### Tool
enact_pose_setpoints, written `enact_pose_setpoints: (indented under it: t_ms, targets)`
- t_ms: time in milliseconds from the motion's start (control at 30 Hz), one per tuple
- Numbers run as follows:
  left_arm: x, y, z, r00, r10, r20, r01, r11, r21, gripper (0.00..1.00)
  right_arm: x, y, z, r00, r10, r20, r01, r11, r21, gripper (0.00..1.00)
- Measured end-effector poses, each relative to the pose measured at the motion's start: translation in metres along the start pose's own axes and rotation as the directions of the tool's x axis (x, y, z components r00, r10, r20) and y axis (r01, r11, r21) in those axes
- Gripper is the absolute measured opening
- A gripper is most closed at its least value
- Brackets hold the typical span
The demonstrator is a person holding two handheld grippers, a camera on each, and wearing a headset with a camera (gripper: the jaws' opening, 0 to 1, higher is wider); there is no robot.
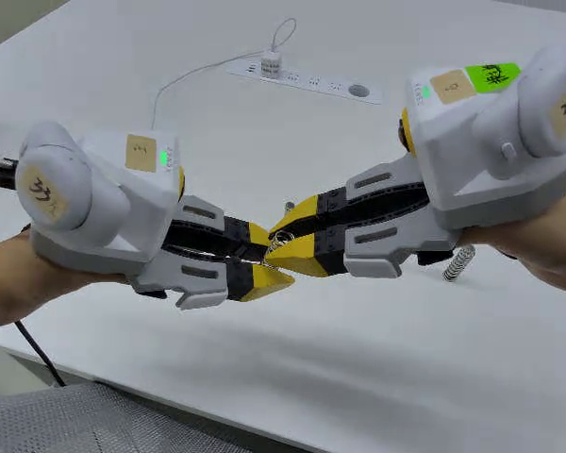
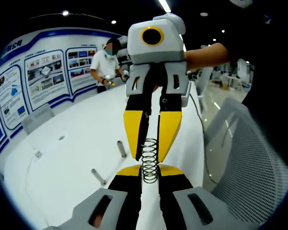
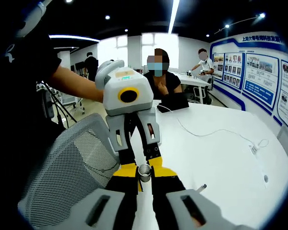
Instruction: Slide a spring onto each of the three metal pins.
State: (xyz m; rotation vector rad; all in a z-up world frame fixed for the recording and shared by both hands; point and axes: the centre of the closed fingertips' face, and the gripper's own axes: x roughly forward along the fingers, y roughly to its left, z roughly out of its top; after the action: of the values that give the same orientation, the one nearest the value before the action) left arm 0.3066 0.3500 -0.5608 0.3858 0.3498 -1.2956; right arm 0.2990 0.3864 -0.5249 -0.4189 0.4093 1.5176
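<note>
Left gripper (image 1: 275, 257) fingers nearly closed at spring (image 1: 279, 243) end, frame centre; can't tell if gripping. Right gripper (image 3: 145, 173) fingers pinch same spring. Risk: misaligned push, spring buckles or pops loose. Pins (image 2: 121, 148) bare on worktop (image 1: 264, 123), left of centre.

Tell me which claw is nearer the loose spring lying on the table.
Right. The loose spring lies by the body of the right claw; the left claw is farther off, beyond the meeting tips.
</note>
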Motion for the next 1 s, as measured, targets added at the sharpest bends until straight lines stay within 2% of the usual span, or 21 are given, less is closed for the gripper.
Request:
enact_pose_setpoints:
  t_ms: [100, 300, 500, 667, 900, 1000]
  targets:
    - [-0.004, 0.001, -0.007, 0.9998, 0.003, -0.019, -0.003, 1.000, -0.006, 0.17, 0.000, -0.003, 0.004, 1.0000, -0.005, 0.001, 0.005, 1.000, -0.007, 0.10]
    - [-0.016, 0.010, -0.012, 0.9993, 0.036, -0.009, -0.036, 0.999, -0.039, 0.25, -0.002, -0.013, 0.004, 0.9995, -0.031, -0.004, 0.031, 1.000, -0.003, 0.10]
    - [-0.026, 0.018, -0.020, 0.9970, 0.077, -0.011, -0.077, 0.995, -0.060, 0.37, -0.004, -0.025, 0.002, 0.9976, -0.067, -0.017, 0.067, 0.998, 0.005, 0.11]
    - [-0.032, 0.023, -0.025, 0.9950, 0.099, -0.008, -0.099, 0.992, -0.081, 0.46, -0.010, -0.041, -0.005, 0.9937, -0.106, -0.039, 0.106, 0.994, 0.017, 0.11]
    - [-0.039, 0.038, -0.031, 0.9891, 0.147, -0.009, -0.147, 0.983, -0.114, 0.62, -0.017, -0.077, -0.011, 0.9814, -0.182, -0.063, 0.184, 0.982, 0.039, 0.11]
    - [-0.040, 0.042, -0.030, 0.9892, 0.146, 0.001, -0.145, 0.980, -0.139, 0.70, -0.017, -0.092, -0.012, 0.9757, -0.208, -0.067, 0.212, 0.975, 0.059, 0.11]
